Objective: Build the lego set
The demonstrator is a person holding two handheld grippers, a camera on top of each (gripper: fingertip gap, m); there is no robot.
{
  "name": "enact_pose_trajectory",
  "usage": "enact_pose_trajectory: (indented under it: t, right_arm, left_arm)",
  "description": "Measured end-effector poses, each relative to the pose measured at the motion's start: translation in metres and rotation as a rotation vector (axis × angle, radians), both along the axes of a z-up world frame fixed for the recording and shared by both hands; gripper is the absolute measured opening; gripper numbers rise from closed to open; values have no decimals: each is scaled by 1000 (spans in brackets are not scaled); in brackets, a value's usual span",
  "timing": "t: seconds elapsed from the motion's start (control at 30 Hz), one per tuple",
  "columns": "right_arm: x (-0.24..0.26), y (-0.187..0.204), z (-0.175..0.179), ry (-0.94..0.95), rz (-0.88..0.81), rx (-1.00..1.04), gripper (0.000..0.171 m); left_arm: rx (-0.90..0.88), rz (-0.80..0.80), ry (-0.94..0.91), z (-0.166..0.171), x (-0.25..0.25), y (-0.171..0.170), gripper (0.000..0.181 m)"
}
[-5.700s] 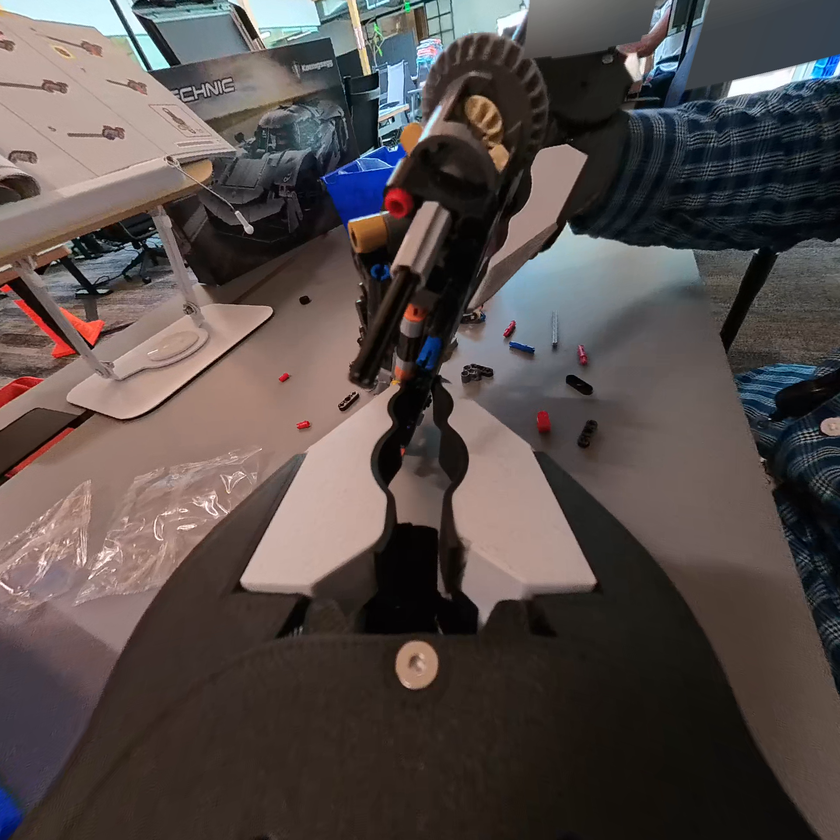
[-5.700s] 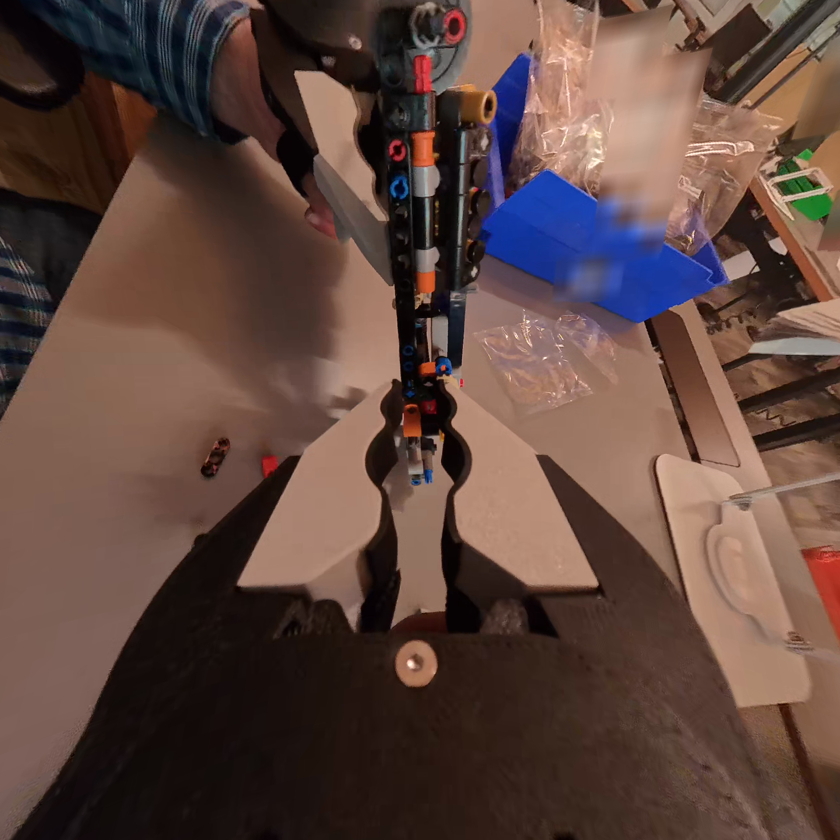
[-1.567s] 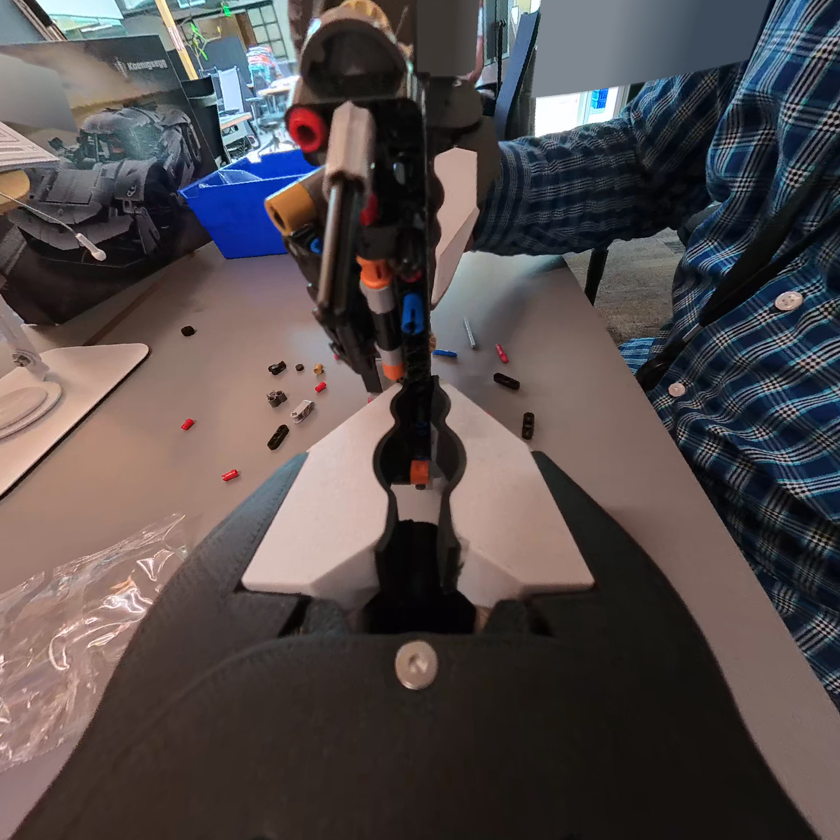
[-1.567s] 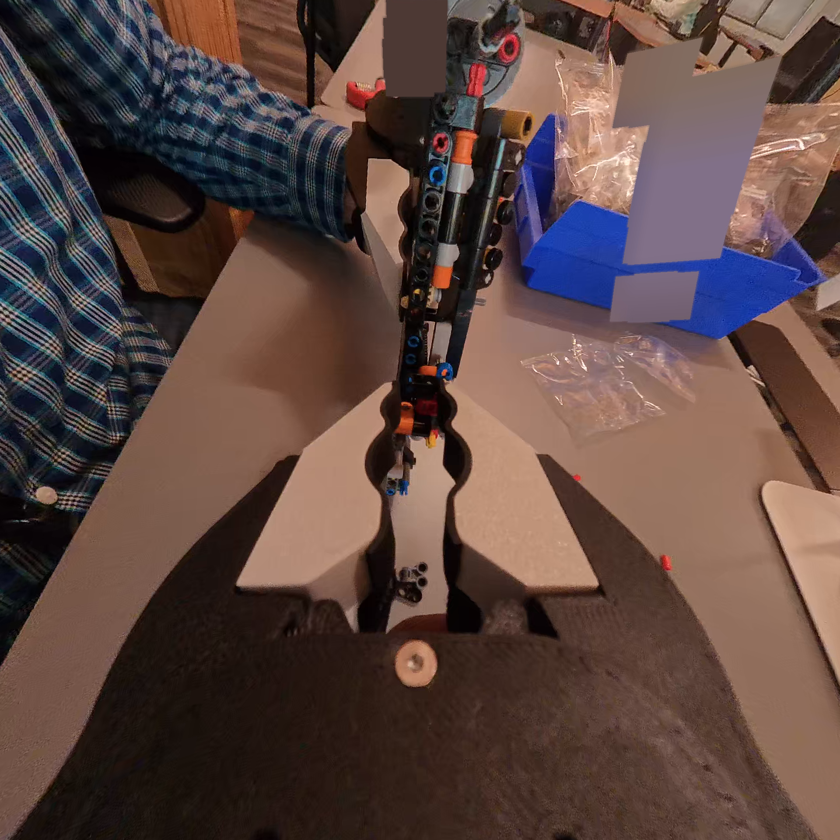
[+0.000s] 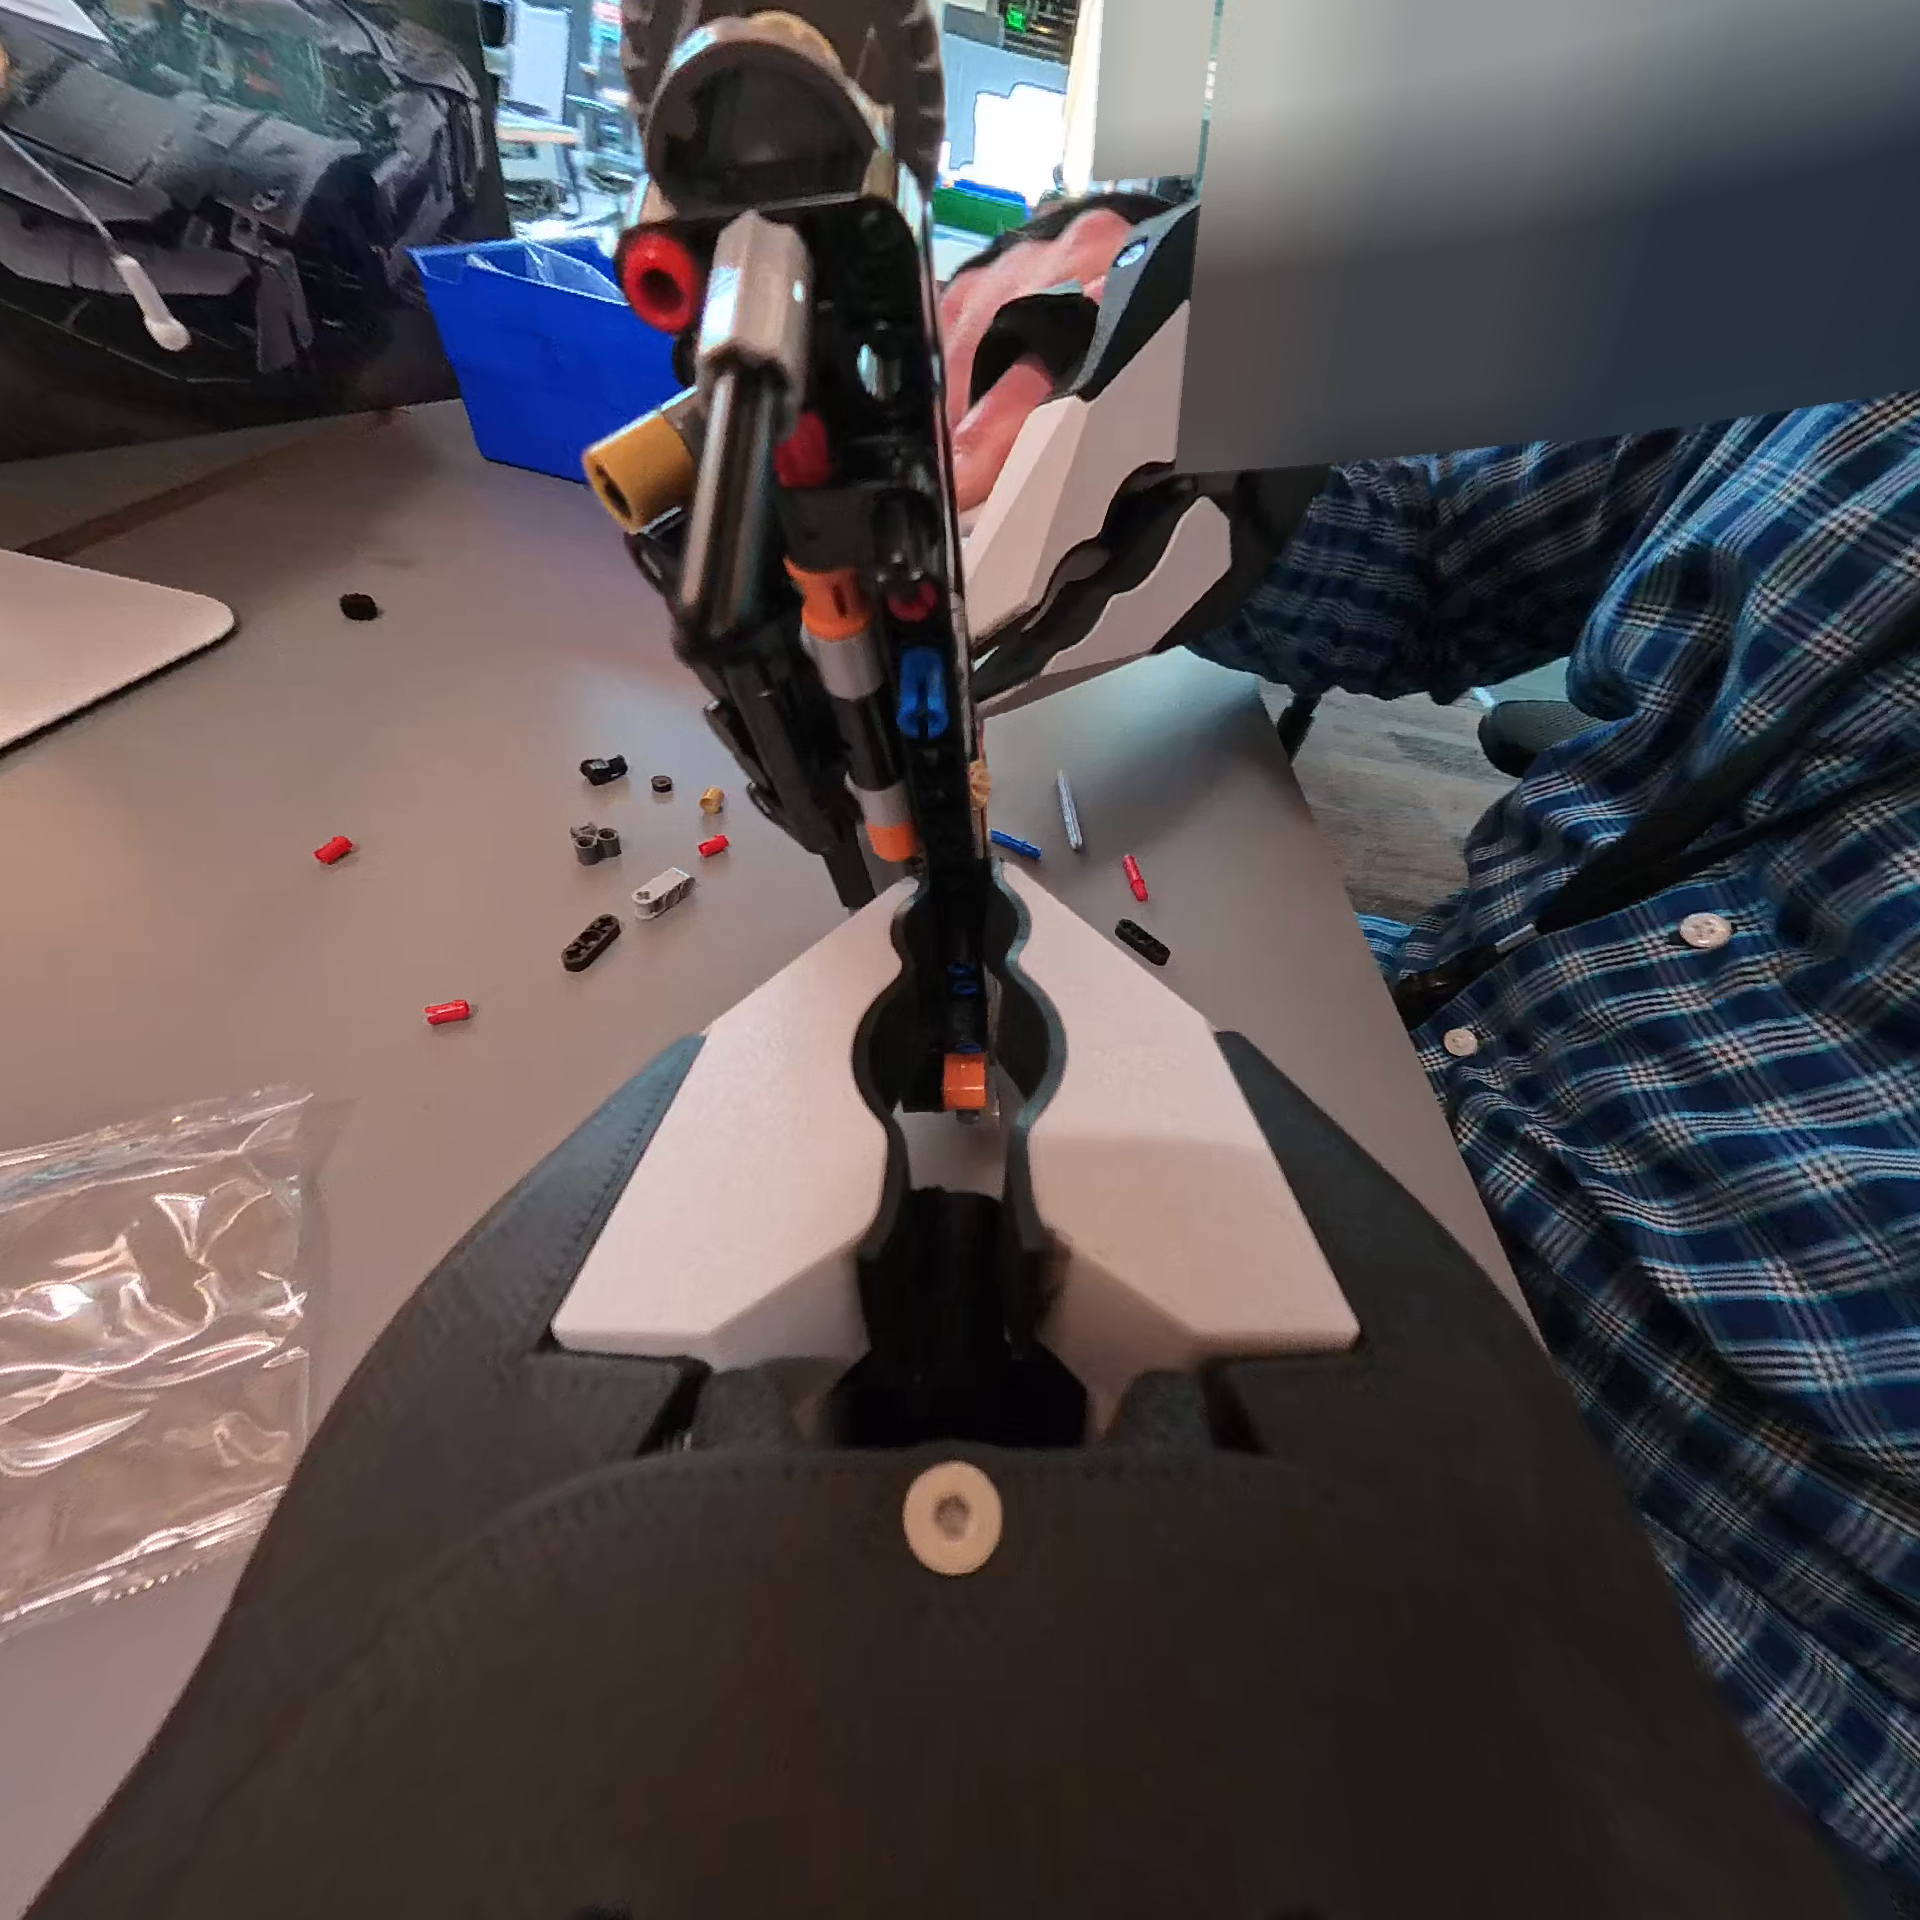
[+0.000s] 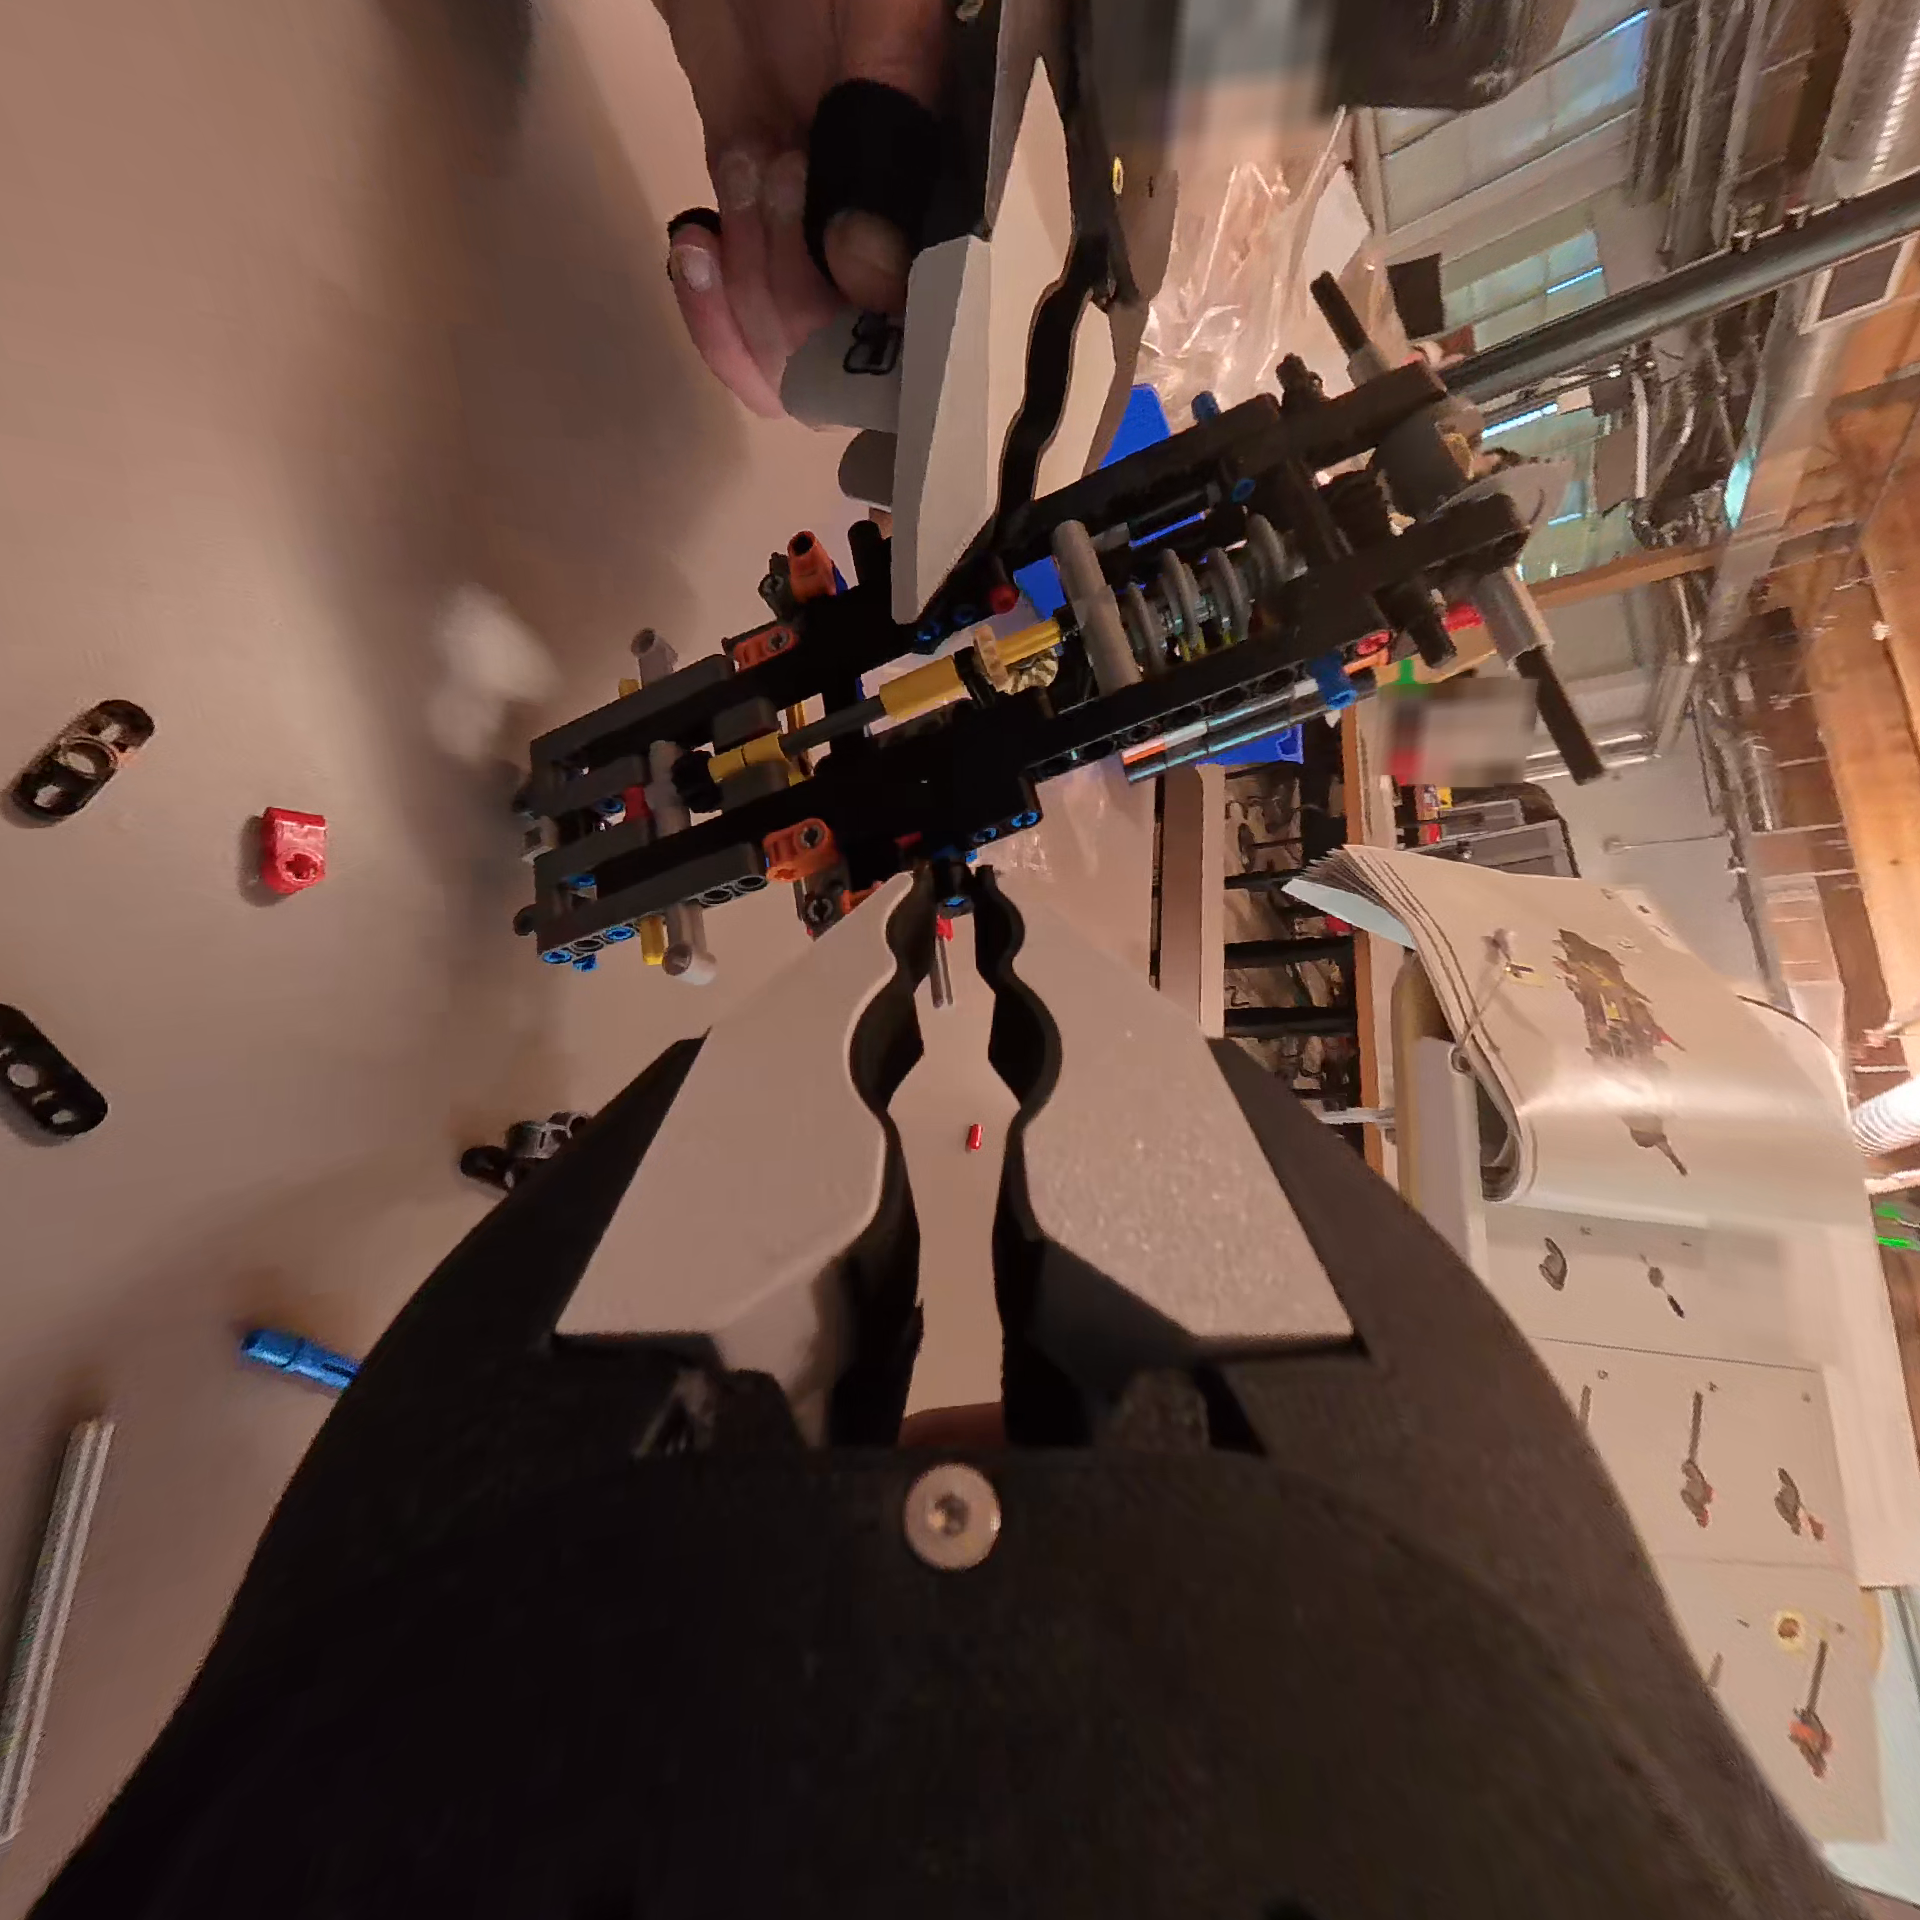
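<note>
The lego assembly (image 5: 883, 665) is a long black beam frame with orange, blue, red and tan parts and a gear at its far end. My left gripper (image 5: 956, 920) is shut on its near end and holds it up above the table. In the right wrist view the assembly (image 6: 1039, 686) lies crosswise, with yellow axles and a spring inside. My right gripper (image 6: 951, 899) is closed on its lower edge, with a small grey pin (image 6: 940, 971) between the fingers. The left gripper (image 6: 1023, 457) shows above it, the right gripper (image 5: 1081, 520) behind it.
Loose parts lie on the grey table (image 5: 312, 727): red pins (image 5: 447, 1011), black links (image 5: 590, 942), a blue pin (image 6: 296, 1356), a grey axle (image 6: 52, 1558). A blue bin (image 5: 540, 343), a clear bag (image 5: 145, 1330) and an instruction booklet (image 6: 1610, 1039) stand around. A person's plaid sleeve (image 5: 1714, 1039) is at right. The grippers' ends are close to 5 centimetres from one another.
My right gripper has left the assembly's end and now grips its long side, so the assembly shows crosswise in its view. My left gripper still holds the other end.
</note>
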State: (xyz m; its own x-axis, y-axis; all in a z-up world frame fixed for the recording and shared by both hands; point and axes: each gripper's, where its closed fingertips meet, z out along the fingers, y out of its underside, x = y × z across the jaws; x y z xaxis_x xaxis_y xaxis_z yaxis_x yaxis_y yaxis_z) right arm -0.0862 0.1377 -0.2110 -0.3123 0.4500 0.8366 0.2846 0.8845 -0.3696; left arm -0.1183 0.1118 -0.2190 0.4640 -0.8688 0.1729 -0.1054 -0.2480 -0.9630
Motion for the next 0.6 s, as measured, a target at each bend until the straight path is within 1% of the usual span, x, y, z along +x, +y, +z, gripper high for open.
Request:
enact_pose_trajectory:
  t: [0.17,0.27,0.6]
  right_arm:
    - [2,-1,2,-16,25,-80,4]
    - [3,-3,5,-10,43,-217,5]
    - [7,-5,5,1,77,-375,4]
  left_arm:
    - [-2,-18,-5,2,1,-2,6]
    - [-6,-32,-23,4,1,-4,6]
    - [-9,-53,-31,3,3,-6,7]
